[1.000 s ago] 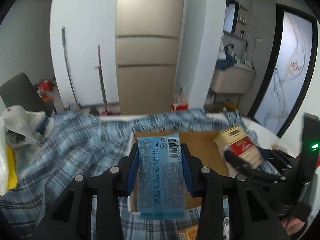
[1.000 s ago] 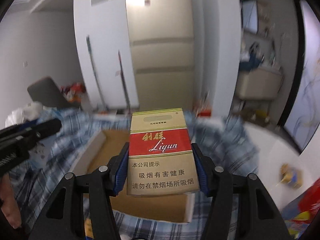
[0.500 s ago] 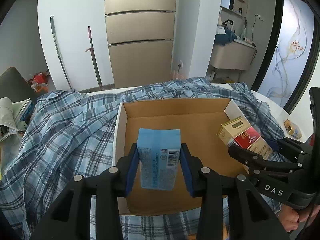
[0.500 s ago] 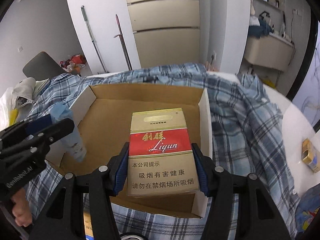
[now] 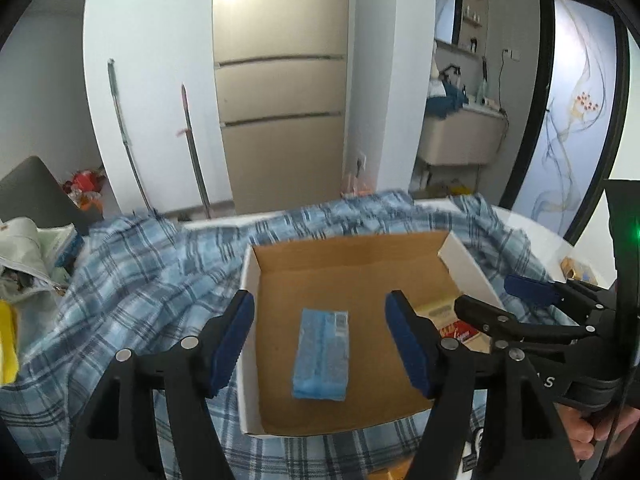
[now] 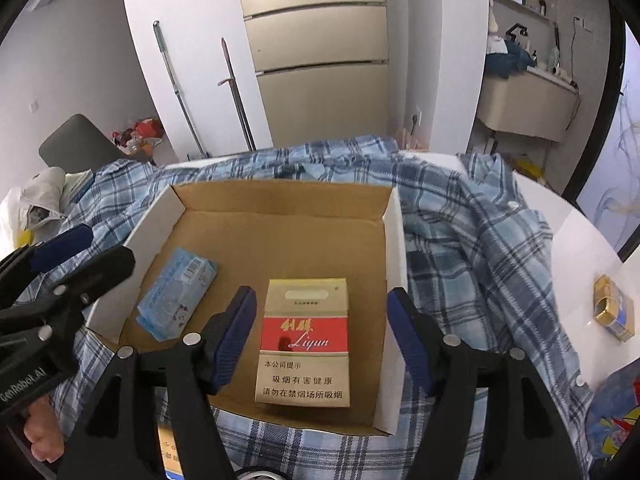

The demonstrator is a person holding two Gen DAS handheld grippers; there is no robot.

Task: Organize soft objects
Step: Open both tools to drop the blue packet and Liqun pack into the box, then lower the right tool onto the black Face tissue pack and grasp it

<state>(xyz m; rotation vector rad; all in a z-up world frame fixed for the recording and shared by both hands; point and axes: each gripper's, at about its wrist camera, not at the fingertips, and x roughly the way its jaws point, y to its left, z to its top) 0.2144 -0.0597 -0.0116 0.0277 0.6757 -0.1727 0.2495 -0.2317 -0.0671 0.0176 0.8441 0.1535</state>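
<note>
An open cardboard box (image 5: 247, 280) (image 6: 394, 240) lies on a blue plaid cloth. A blue tissue pack (image 5: 322, 354) (image 6: 176, 296) lies flat on the box floor. My left gripper (image 5: 320, 304) hangs just above it, jaws opening, pads clear of the pack on both sides. A gold and red cigarette pack (image 6: 306, 340) (image 5: 440, 312) lies on the floor at the box's right side. Over it my right gripper (image 6: 320, 300) is also opening, with a gap between each pad and the pack. Each gripper shows in the other's view, the right gripper (image 5: 504, 300) and the left gripper (image 6: 86, 258).
The plaid cloth (image 6: 480, 240) covers most of a white table (image 6: 580, 220). A small gold and blue pack (image 6: 614, 312) sits on the table at the right, a colourful bag (image 6: 612, 420) below it. Paper and plastic bags (image 5: 24, 248) pile at the left by a grey chair (image 6: 76, 148).
Both grippers came down over the box and opened. The tissue pack left the left jaws and the cigarette pack left the right jaws; both now lie on the box floor.
</note>
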